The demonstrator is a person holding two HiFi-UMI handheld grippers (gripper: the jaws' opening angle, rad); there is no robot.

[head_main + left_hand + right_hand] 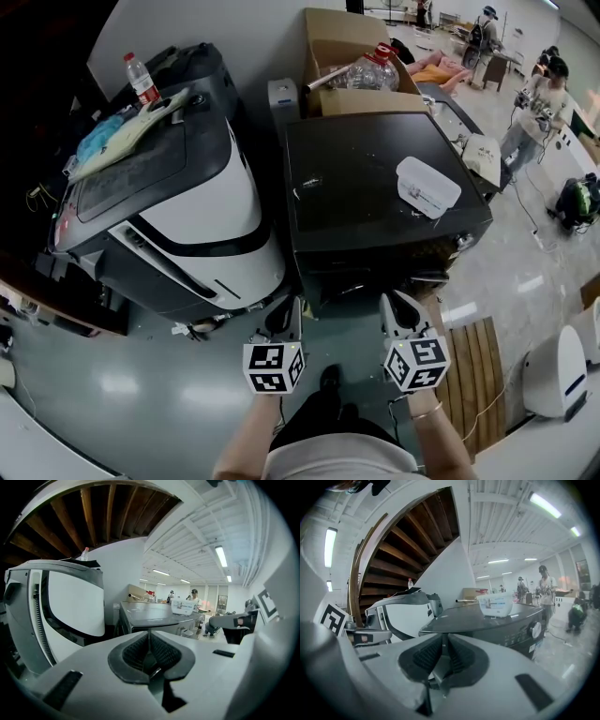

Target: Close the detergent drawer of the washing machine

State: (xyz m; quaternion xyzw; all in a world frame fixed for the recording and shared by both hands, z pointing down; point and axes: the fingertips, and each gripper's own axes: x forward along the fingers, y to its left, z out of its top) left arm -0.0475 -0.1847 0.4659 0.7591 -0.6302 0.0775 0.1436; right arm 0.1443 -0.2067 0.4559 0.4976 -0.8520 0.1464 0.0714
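Right, the washing machine [375,178], dark grey, sits dead centre in the head view. Its detergent drawer belongs in the dark front panel [375,267] just under the near edge of the lid. That strip looks flush from up here, and the drawer's own outline is too dark to pick out. Over in the right gripper view the same panel shows a round knob [533,630] towards its right end.

Both tools hang just short of that front, side by side, clear of the machine. The left gripper [284,314] has its ribbed pads pressed together at the tips, nothing between them. The right gripper [403,309] shows a thin slot between its pads, and nothing sits in it either.

On the lid, towards the right, rests a white plastic tub [428,186]. Behind the machine stands a cardboard box [328,47] with a big clear bottle [370,67] lying in it. To the left, a white and grey appliance [197,206] carries a small water bottle [142,79] and a pale blue cloth [108,139]. On the floor to the right lies a slatted wooden board [473,370], and people [539,103] stand farther back.
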